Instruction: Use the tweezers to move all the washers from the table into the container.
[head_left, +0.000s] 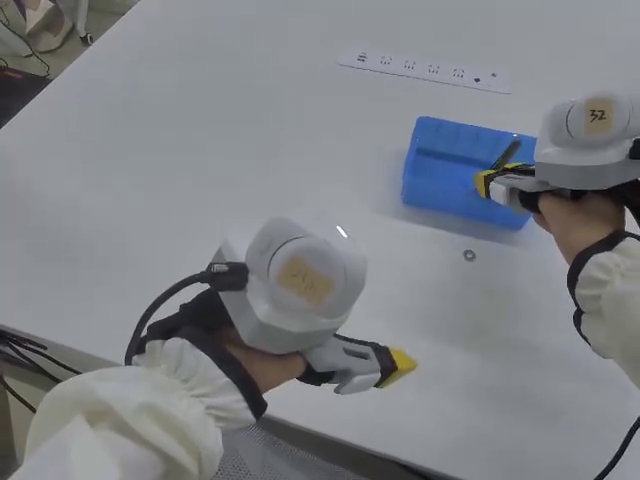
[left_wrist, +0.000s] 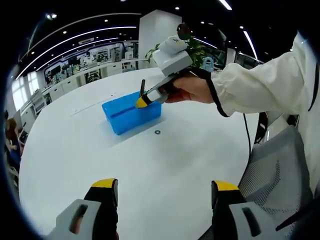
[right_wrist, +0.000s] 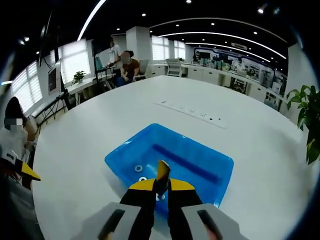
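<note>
A blue container (head_left: 450, 175) sits on the white table (head_left: 200, 150); in the right gripper view the container (right_wrist: 200, 160) holds a few small washers (right_wrist: 138, 168). One washer (head_left: 469, 255) lies on the table just in front of it, and the left gripper view also catches this washer (left_wrist: 157, 132). My right gripper (head_left: 492, 182) is shut on dark tweezers (head_left: 505, 156) whose tips (right_wrist: 163, 170) hang over the container's near part. My left gripper (left_wrist: 165, 187) rests open and holds nothing, near the table's front edge (head_left: 398, 366).
A white power strip (head_left: 425, 70) lies on the table beyond the container. A mesh chair (left_wrist: 280, 170) stands at the table's edge to the right of my left gripper. People sit at desks far off (right_wrist: 125, 62).
</note>
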